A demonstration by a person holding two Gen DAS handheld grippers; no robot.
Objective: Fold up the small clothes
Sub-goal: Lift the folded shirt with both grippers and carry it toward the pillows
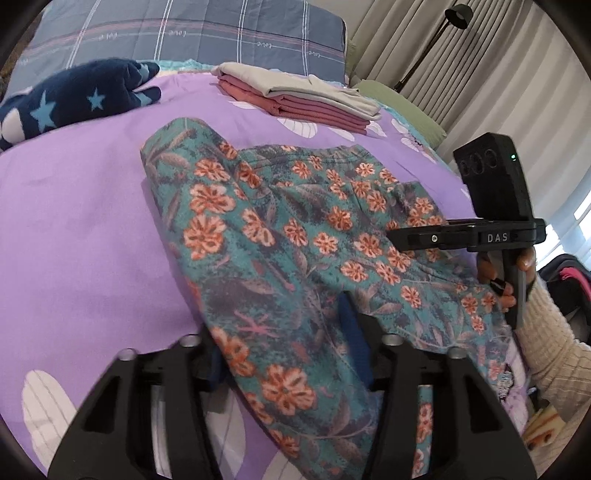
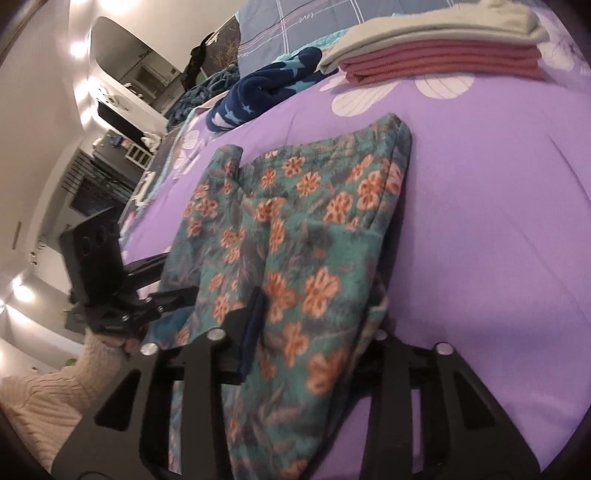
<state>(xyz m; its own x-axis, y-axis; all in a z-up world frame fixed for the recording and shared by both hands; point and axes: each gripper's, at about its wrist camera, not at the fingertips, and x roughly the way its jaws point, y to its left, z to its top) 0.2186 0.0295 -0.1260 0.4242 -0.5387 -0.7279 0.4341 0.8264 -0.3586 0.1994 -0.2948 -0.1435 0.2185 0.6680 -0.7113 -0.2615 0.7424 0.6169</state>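
A teal garment with orange flowers (image 1: 295, 229) (image 2: 306, 221) lies lengthwise on the purple bedspread (image 1: 74, 240) (image 2: 498, 221), its near end bunched up. In the left wrist view that end fills the gap between the blue pads of my left gripper (image 1: 286, 343), which is shut on it. In the right wrist view my right gripper (image 2: 317, 332) pinches the other near corner, and cloth hides its right pad. Each gripper also shows in the other's view, my right gripper (image 1: 399, 238) at the garment's right edge and my left gripper (image 2: 173, 291) at its left edge.
A folded stack of grey and pink clothes (image 1: 306, 96) (image 2: 436, 55) sits at the far side of the bed. A navy star-patterned cloth (image 1: 74, 103) (image 2: 266, 92) lies far left by a plaid pillow (image 1: 203, 33). A cream sleeve (image 1: 546, 332) (image 2: 55, 398) holds each gripper.
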